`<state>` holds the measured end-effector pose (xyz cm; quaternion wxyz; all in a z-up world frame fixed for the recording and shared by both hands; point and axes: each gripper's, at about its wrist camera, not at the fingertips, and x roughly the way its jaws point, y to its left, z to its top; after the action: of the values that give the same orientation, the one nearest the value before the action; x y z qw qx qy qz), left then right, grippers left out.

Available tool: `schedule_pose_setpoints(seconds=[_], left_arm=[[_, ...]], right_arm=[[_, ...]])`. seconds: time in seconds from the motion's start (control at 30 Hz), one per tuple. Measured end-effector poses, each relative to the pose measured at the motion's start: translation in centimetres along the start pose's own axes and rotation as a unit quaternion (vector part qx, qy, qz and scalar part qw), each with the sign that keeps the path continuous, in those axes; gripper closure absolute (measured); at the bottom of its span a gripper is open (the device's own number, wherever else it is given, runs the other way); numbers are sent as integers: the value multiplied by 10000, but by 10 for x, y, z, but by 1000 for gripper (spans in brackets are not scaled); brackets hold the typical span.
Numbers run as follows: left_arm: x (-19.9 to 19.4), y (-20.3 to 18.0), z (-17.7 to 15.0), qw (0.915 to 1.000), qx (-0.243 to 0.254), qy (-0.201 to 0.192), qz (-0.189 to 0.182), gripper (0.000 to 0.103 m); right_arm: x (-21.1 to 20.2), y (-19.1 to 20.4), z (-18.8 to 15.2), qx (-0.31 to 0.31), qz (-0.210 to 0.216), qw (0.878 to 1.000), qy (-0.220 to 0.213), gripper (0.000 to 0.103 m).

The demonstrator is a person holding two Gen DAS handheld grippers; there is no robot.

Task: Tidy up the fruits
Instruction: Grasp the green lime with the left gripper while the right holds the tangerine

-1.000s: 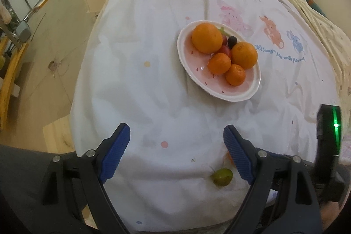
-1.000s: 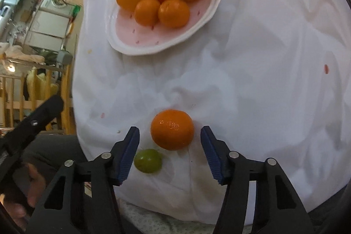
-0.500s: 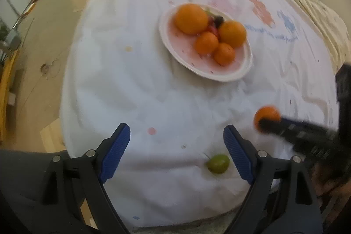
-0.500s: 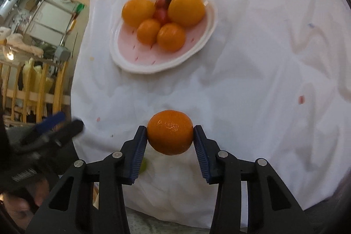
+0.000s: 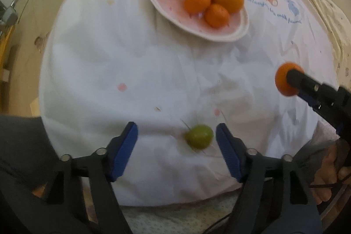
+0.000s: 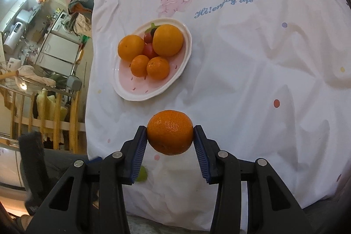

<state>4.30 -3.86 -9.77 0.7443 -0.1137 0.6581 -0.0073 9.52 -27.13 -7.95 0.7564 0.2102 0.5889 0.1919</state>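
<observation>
A second ago my right gripper (image 6: 170, 137) stood open around the mandarin (image 6: 170, 132) as it sat on the tablecloth (image 6: 252, 71); now the jaws are clamped on its two sides and the fruit hangs clear of the cloth, short of the plate (image 6: 131, 93). That means the pick is made, and what remains for this piece is the carry across and the setting down.

The plate holds four orange fruits and a few small red and dark ones bunched toward its far end. The near end shows bare pink, and I judge that the best spot for the mandarin, since dropping it on the pile could send something rolling off.

My left gripper (image 5: 176, 142) has also moved. It hung back from the green fruit (image 5: 199, 139) a second ago; now that fruit lies on the cloth between my open jaws, nearer the right-hand one, and not touching either so far as I can tell through the blur. The jaws stand narrower than they did, though nothing is gripped yet. From the left view I see the mandarin held off to the right, well apart from the green fruit.

So one fruit is in the air and the last loose one is lined up. The green one is small and round, so a lopsided squeeze may push it aside instead of catching it.
</observation>
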Motion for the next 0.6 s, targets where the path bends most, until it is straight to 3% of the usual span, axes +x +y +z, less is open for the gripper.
schedule_pose_setpoints(seconds=[0.13, 0.43, 0.6], left_arm=[[11, -17, -9, 9999, 14, 165, -15, 48], [34, -35, -12, 9984, 119, 229, 507, 56], [32, -37, -14, 9979, 258, 153, 574, 76]], right_arm=[[-3, -6, 0, 190, 215, 9996, -34, 58], [-13, -10, 1, 285, 394, 9986, -214, 58], [-14, -8, 1, 285, 436, 9984, -239, 58]])
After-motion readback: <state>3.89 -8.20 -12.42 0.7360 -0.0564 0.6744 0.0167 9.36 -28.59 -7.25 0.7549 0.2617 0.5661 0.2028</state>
